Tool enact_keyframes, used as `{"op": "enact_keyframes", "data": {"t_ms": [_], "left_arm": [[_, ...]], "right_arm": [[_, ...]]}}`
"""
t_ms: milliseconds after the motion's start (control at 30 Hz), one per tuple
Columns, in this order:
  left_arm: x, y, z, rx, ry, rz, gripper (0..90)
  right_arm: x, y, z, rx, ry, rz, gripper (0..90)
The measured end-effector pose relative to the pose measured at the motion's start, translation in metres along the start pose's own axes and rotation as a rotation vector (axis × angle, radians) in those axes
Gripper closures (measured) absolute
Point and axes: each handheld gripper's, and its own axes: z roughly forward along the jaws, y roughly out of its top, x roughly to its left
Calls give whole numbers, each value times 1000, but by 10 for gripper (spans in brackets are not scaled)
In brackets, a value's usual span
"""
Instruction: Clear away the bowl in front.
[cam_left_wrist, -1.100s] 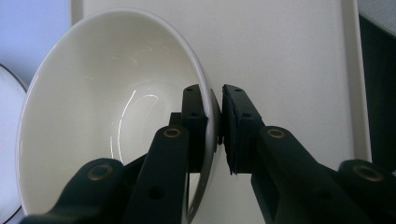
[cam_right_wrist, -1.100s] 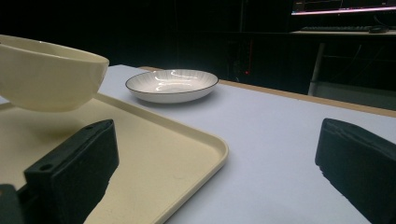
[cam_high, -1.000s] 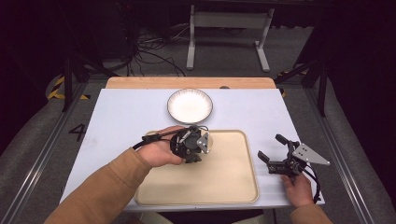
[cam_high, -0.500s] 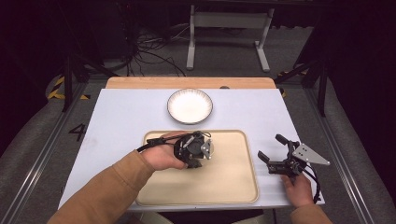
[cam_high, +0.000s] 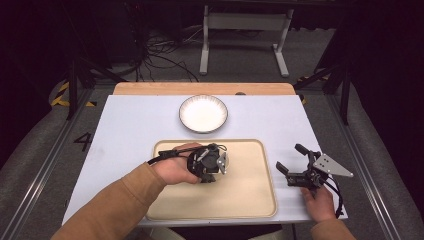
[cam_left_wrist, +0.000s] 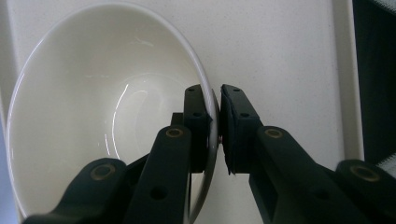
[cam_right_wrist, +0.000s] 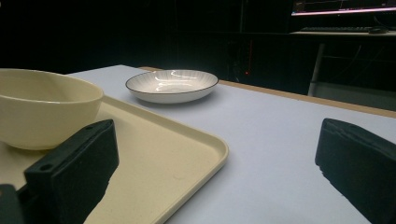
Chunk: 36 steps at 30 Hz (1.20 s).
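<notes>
White laminate covers the bench (cam_high: 125, 135), with a strip of bare wood along its far edge. On its near half lies a cream tray (cam_high: 250, 200), and beyond the tray's far edge, well apart from it, sits a shallow white plate (cam_high: 203, 113) with a dark rim line. A cream bowl (cam_left_wrist: 93, 116) stands on the tray's left part, under the left hand; in the right gripper view it sits upright and level on the tray floor. The left gripper (cam_left_wrist: 215, 126) points down at it from above, and its fingers (cam_left_wrist: 196, 121) are clenched on the bowl's rim, one pad inside the wall and the other outside. The right gripper (cam_high: 292, 165) rests on the bench just beside the tray's right edge, its fingers spread wide and released, with nothing between them.
</notes>
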Motion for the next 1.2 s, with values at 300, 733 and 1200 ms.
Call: {"op": "enact_keyframes", "data": {"t_ms": [300, 733, 1200], "left_arm": [[-3, 1, 2, 15, -44, -22, 794], [-5, 2, 6, 25, -77, -47, 738], [-2, -5, -6, -72, -73, -128, 320]], "right_arm": [[0, 0, 0, -1, 0, -2, 0], [0, 0, 0, -3, 3, 2, 0], [0, 0, 0, 1, 0, -2, 0]]}}
